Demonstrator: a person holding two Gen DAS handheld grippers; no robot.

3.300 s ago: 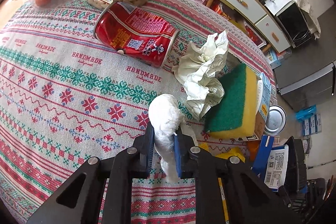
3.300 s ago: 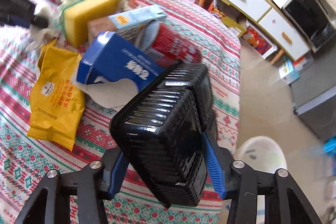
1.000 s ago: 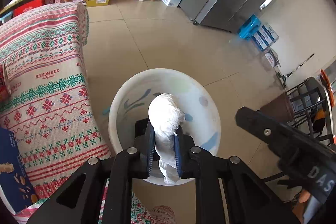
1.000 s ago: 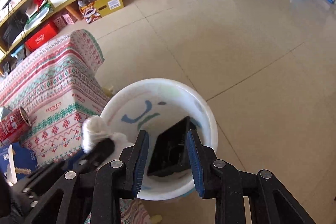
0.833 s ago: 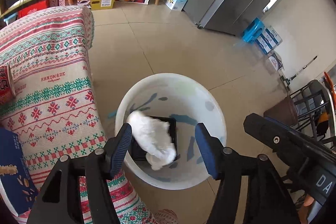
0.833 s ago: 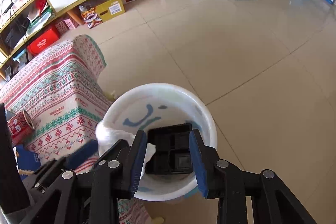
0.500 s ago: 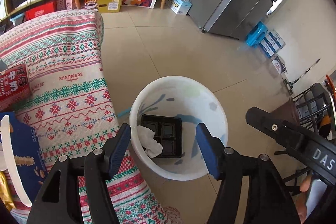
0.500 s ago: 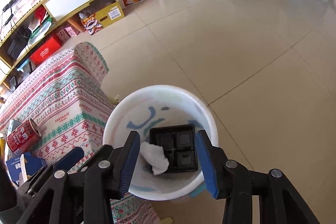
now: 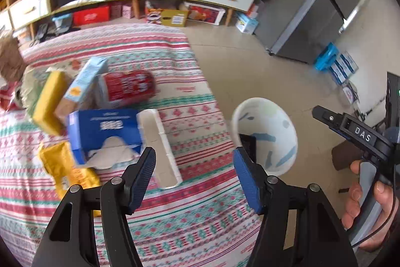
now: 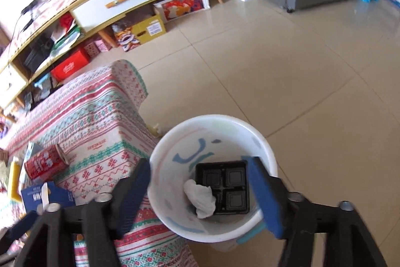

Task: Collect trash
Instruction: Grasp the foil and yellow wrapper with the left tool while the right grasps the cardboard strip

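Left claw [image 9: 194, 173]: jaws apart, nothing between them, hanging over the surface [image 9: 200, 222] near its bin-side edge. Surface is covered in a red/green patterned cloth.

Right claw [image 10: 200, 194]: jaws opening, nothing clamped, hanging directly above the white bin [image 10: 262, 139]. Its blue pads [image 10: 265, 194] frame the bin mouth in the right wrist view.

Trash already in the bin:
- black compartment tray [image 10: 228, 185], lying flat on the bottom, open side up
- crumpled white tissue [image 10: 200, 198], resting against the tray's left edge and partly on it

From the left wrist view the bin [image 9: 265, 137] stands on the floor just beside the surface, with only a corner of the tray [image 9: 247, 144] visible past the rim.

Trash on the surface:
- blue tissue box [image 9: 105, 134], flap open, just ahead of the left claw
- white foam strip [image 9: 160, 147], touching the box's right side
- red can [image 9: 125, 89], on its side behind the box
- light blue carton [image 9: 82, 86], leaning beside the can
- yellow sponge [image 9: 46, 101], left of the carton
- yellow wrapper [image 9: 67, 172], in front of the box at its left

The view there is motion-blurred, so labels are unreadable.

A person's hand [image 9: 367, 204] grips the right tool's handle at the right edge of the left wrist view.
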